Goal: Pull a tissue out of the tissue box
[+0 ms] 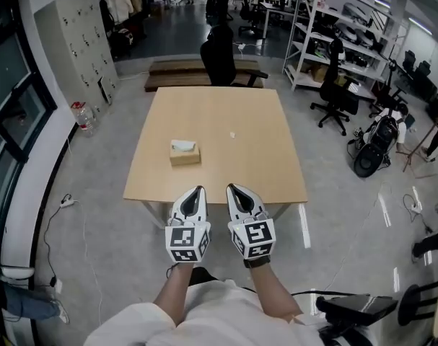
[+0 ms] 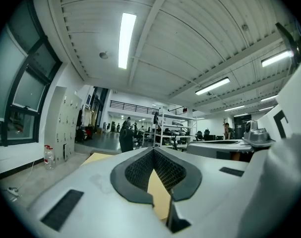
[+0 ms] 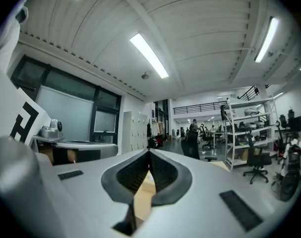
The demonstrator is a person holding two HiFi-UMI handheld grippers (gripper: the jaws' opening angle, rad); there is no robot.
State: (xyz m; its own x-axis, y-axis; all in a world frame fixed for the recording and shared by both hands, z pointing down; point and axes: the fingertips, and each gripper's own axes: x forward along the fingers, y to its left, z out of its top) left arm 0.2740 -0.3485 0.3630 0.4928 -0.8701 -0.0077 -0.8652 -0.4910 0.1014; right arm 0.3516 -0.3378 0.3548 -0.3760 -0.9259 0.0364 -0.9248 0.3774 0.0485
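A tan tissue box (image 1: 184,153) with a white tissue poking from its top sits left of centre on the wooden table (image 1: 255,171). Both grippers hover side by side over the table's near edge, short of the box and pointing level across the table. The left gripper (image 1: 198,190) has its jaws together with nothing between them, and the right gripper (image 1: 231,188) is shut and empty too. In the left gripper view the left gripper's (image 2: 153,150) dark pads meet at the tip, with table wood showing below them. The right gripper (image 3: 149,152) looks the same in its own view.
A small white scrap (image 1: 232,135) lies near the table's middle. A black office chair (image 1: 222,56) stands at the far edge, with a low wooden platform (image 1: 177,74) behind it. Metal shelving (image 1: 334,27) and another chair (image 1: 335,85) are to the right; lockers (image 1: 78,38) and a bottle (image 1: 84,117) to the left.
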